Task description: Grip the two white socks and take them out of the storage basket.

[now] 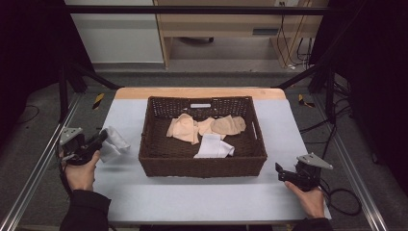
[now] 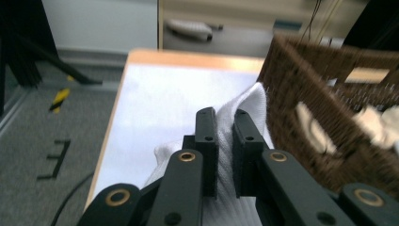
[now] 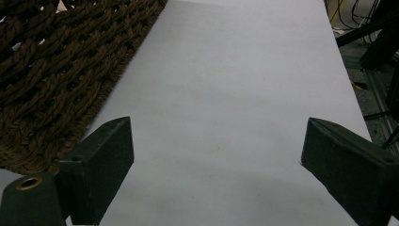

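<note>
A dark brown wicker basket [image 1: 202, 166] stands in the middle of the table and holds several peach socks [image 1: 185, 127] and a folded white sock [image 1: 211, 147]. Left of the basket, my left gripper [image 1: 98, 139] is shut on another white sock [image 1: 114, 142], held just above the table. In the left gripper view the white sock [image 2: 244, 101] is pinched between the black jaws, with my left gripper [image 2: 225, 117] close to the basket's wall [image 2: 306, 75]. My right gripper [image 1: 281, 174] rests at the table's front right, and in the right gripper view my right gripper [image 3: 216, 155] stands wide open over bare mat.
A pale grey mat [image 1: 202, 197] covers the table, with a wooden strip [image 1: 199, 93] along the far edge. Metal frame rails [image 1: 29, 178] run along both sides. Cables [image 1: 344, 199] lie on the floor at the right. The basket's woven side [image 3: 61, 70] lies left of the right gripper.
</note>
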The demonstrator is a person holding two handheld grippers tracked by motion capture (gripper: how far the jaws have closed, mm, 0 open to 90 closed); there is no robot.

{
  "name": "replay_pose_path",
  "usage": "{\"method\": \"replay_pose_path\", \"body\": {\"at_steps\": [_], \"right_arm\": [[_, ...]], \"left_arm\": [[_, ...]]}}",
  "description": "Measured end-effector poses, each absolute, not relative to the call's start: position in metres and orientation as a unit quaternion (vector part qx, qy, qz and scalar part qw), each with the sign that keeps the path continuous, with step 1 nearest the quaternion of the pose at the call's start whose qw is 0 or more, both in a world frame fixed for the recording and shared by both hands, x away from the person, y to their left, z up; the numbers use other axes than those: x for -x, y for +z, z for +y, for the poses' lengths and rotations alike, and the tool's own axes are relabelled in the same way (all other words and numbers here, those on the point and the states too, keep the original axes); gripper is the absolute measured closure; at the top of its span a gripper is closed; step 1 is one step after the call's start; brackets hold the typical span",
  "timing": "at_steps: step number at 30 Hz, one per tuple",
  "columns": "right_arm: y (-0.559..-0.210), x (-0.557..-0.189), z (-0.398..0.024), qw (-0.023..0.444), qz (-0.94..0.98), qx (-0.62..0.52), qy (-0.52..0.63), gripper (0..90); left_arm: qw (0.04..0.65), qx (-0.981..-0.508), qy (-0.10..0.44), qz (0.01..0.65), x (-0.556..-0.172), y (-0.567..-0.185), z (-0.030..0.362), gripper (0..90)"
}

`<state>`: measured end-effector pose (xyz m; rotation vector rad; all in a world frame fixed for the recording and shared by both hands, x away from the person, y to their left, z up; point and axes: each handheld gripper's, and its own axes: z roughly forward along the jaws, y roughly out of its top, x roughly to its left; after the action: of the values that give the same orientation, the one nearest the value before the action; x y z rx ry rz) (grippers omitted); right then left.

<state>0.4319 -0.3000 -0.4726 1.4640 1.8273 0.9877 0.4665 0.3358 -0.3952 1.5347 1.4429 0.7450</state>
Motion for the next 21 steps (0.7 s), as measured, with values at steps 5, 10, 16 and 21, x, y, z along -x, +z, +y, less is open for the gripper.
{"method": "replay_pose_path", "body": {"at_steps": [5, 10, 16, 21], "right_arm": [[-0.473, -0.432, -0.3, 0.295, 0.687, -0.55, 0.372, 10.0], [-0.473, -0.432, -0.3, 0.295, 0.688, -0.55, 0.371, 10.0], [-0.473, -0.432, -0.3, 0.294, 0.688, -0.55, 0.371, 10.0], [-0.473, -0.432, -0.3, 0.294, 0.688, -0.55, 0.372, 10.0]], "left_arm": [[0.408, -0.641, 0.278, 0.588, -0.474, -0.41, 0.333, 81.7], [0.383, -0.657, 0.269, 0.591, -0.481, -0.424, 0.329, 78.4], [0.366, -0.665, 0.276, 0.59, -0.486, -0.434, 0.326, 65.6], [0.374, -0.652, 0.281, 0.597, -0.487, -0.432, 0.328, 49.1]]}}
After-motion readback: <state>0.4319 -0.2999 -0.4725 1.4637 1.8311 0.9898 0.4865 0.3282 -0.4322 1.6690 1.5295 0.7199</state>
